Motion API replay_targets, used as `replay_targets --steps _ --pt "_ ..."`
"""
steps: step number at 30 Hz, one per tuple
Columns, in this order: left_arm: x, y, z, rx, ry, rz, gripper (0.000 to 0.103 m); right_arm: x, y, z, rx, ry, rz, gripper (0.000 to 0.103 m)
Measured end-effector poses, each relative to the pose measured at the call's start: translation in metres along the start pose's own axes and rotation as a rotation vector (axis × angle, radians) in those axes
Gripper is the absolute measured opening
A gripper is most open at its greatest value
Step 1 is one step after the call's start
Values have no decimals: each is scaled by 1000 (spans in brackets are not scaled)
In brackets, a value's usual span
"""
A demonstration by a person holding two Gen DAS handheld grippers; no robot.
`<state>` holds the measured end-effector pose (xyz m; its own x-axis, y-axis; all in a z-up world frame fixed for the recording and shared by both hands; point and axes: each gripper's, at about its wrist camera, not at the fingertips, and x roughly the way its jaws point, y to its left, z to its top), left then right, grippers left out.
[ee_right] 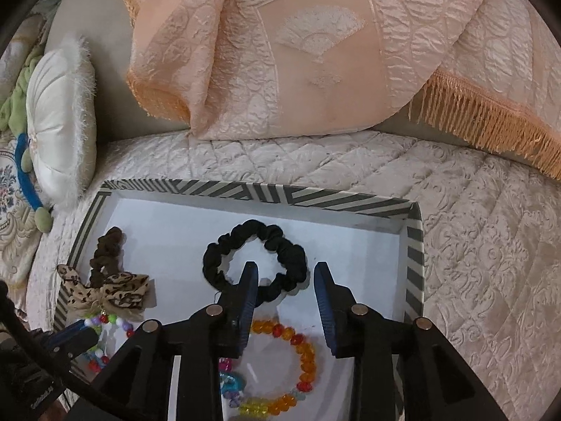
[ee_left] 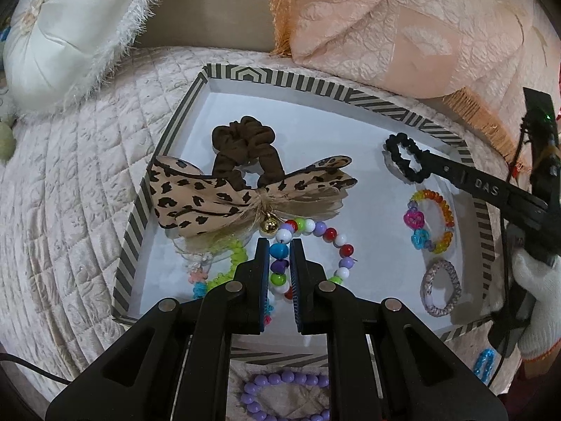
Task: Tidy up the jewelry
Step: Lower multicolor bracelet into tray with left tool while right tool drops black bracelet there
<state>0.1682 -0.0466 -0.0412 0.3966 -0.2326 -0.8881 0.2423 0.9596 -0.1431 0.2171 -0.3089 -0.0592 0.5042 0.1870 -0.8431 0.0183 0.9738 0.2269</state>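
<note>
A striped-rim tray point(ee_left: 164, 154) with a white floor lies on the quilted bed. My left gripper point(ee_left: 279, 245) is shut on a multicolored bead bracelet point(ee_left: 335, 238) near the tray's front. My right gripper point(ee_right: 285, 270) is open, its fingers straddling the near side of a black scrunchie point(ee_right: 280, 238) that lies on the tray floor point(ee_right: 168, 224). The scrunchie also shows in the left wrist view point(ee_left: 406, 156). A brown scrunchie point(ee_left: 245, 140) and a leopard-print bow point(ee_left: 228, 196) lie at the tray's left.
An orange-and-rainbow bead bracelet point(ee_left: 433, 221) and a grey braided hair tie point(ee_left: 441, 287) lie at the tray's right. A green hair tie point(ee_left: 231, 266) sits under the bow. A purple bead bracelet point(ee_left: 280, 393) lies outside the tray on the quilt. Pillows point(ee_left: 66, 31) stand behind.
</note>
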Motion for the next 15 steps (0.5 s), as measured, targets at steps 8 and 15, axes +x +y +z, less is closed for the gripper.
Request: replay_targets --steps 8,15 --pt "-11 2 -5 -11 -18 2 41 -14 2 -10 -7 -8 7 31" --pt "-25 6 -12 -37 -42 10 41 -39 10 -21 -23 -29 27 37"
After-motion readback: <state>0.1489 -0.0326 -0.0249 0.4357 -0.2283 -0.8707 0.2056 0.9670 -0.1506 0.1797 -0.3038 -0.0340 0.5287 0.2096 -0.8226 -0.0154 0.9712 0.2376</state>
